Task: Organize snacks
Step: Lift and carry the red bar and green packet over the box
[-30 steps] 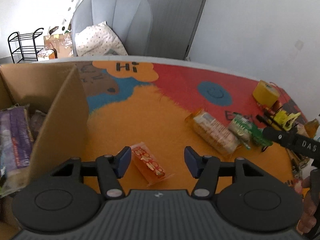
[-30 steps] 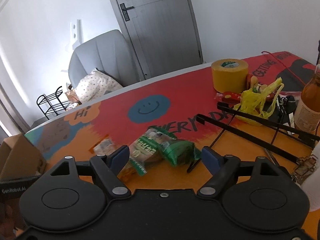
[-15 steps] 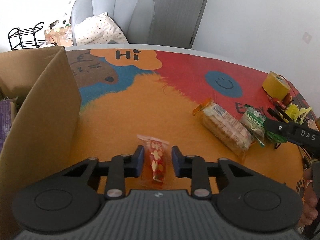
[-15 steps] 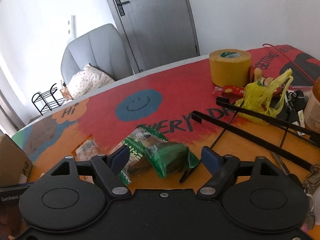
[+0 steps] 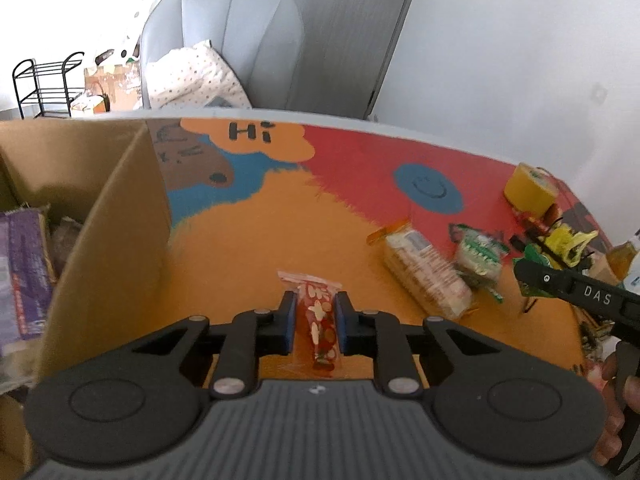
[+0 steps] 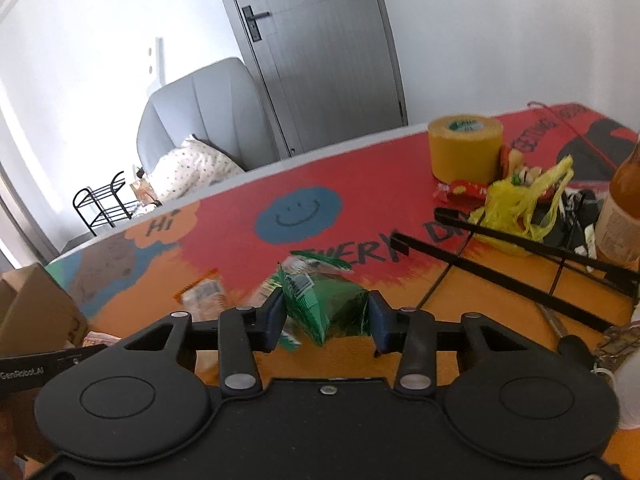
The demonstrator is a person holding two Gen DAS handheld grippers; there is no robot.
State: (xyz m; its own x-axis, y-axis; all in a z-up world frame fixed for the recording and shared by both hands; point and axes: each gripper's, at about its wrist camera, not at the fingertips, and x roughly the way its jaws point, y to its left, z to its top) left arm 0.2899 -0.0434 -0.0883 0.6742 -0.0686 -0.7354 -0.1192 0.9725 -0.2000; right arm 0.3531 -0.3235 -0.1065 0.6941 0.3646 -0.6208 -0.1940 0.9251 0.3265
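My left gripper [image 5: 315, 322] is shut on a small red snack packet [image 5: 319, 322] and holds it over the orange part of the mat, just right of the cardboard box [image 5: 108, 236]. The box holds a purple packet [image 5: 24, 268]. My right gripper [image 6: 326, 320] is shut on a green snack packet [image 6: 328, 308]; it shows at the right of the left wrist view [image 5: 534, 276]. A clear cracker pack [image 5: 424, 276] and a green-and-white packet [image 5: 478, 256] lie on the mat between the grippers.
A yellow tape roll [image 6: 464, 148], a yellow plastic bag [image 6: 516, 208], a brown bottle [image 6: 624, 208] and black rods [image 6: 520, 256] crowd the right of the table. A grey chair [image 5: 224, 44] with a pillow stands behind the table.
My left gripper closed on the red packet and lifted it. My right gripper closed on the green packet and raised it off the mat.
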